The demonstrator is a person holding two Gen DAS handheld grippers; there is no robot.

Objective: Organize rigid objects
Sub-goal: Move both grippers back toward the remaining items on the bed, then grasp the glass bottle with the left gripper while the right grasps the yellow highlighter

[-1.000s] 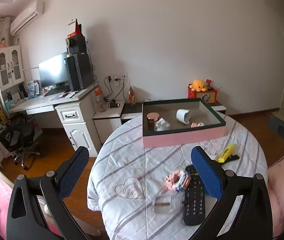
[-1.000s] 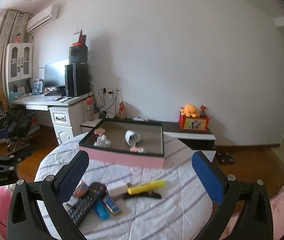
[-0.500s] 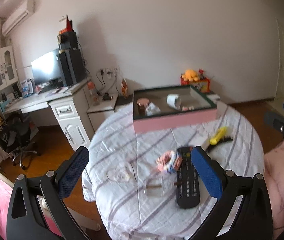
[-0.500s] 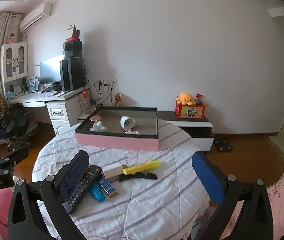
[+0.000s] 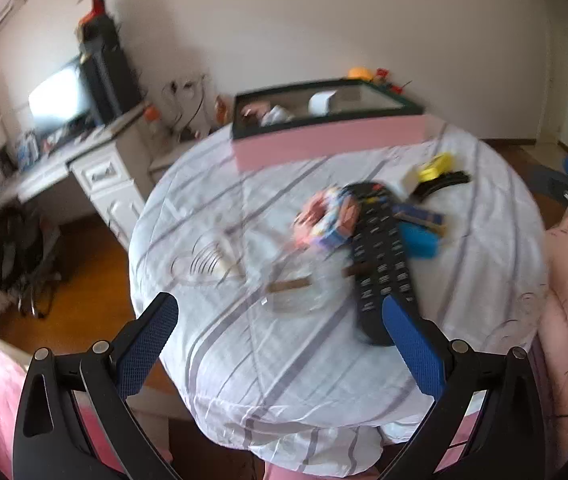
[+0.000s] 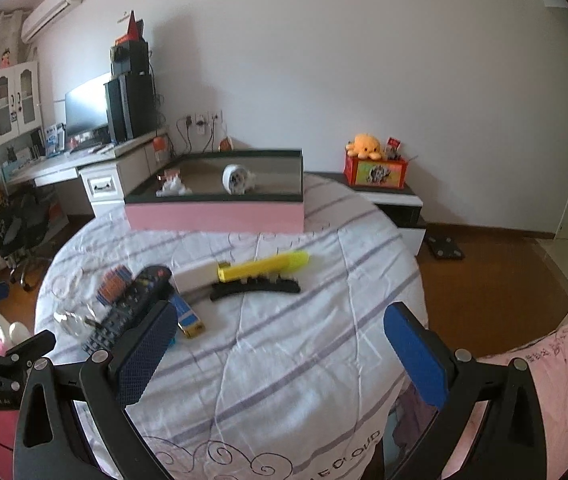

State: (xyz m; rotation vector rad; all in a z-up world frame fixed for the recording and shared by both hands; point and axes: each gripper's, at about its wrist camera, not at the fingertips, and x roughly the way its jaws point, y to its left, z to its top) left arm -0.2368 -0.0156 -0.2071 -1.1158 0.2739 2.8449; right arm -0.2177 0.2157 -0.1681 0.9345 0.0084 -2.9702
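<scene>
On the round table point(image 6: 284, 360), covered with a white cloth with purple stripes, the loose objects sit in a cluster toward the left-hand edge as seen from the right wrist view. A pink box point(image 6: 215, 216) with a dark green rim stands at the far edge; inside it lie a white cup point(image 6: 233, 178) on its side and a small white figure point(image 6: 173, 188).

Cluster, right wrist view: black remote control point(image 6: 127, 308) lying diagonally; a colourful block toy point(image 6: 111, 286) just beside its far end; a clear glass item point(image 6: 69, 318) at the left edge of the table, near the remote. A yellow highlighter point(image 6: 263, 266) lies near the table's middle, touching a white rectangular block point(image 6: 195, 276) at its left end. A black comb-like clip point(image 6: 253, 290) lies just in front of the highlighter. A small blue and yellow item point(image 6: 187, 316) lies beside the remote's near side.

Left wrist view is motion-blurred. The remote point(image 5: 380, 256), toy point(image 5: 328, 216) and pink box point(image 5: 324, 144) are still recognisable; finer detail cannot be read.

Left gripper point(image 5: 279, 344): jaws wide apart, nothing between the blue pads, hanging above the near edge of the table, with the right pad overlapping the remote's near end in the picture. Contact cannot be told.

Right gripper point(image 6: 279, 352): jaws wide apart, empty, above the near part of the cloth, well apart from the highlighter.
</scene>
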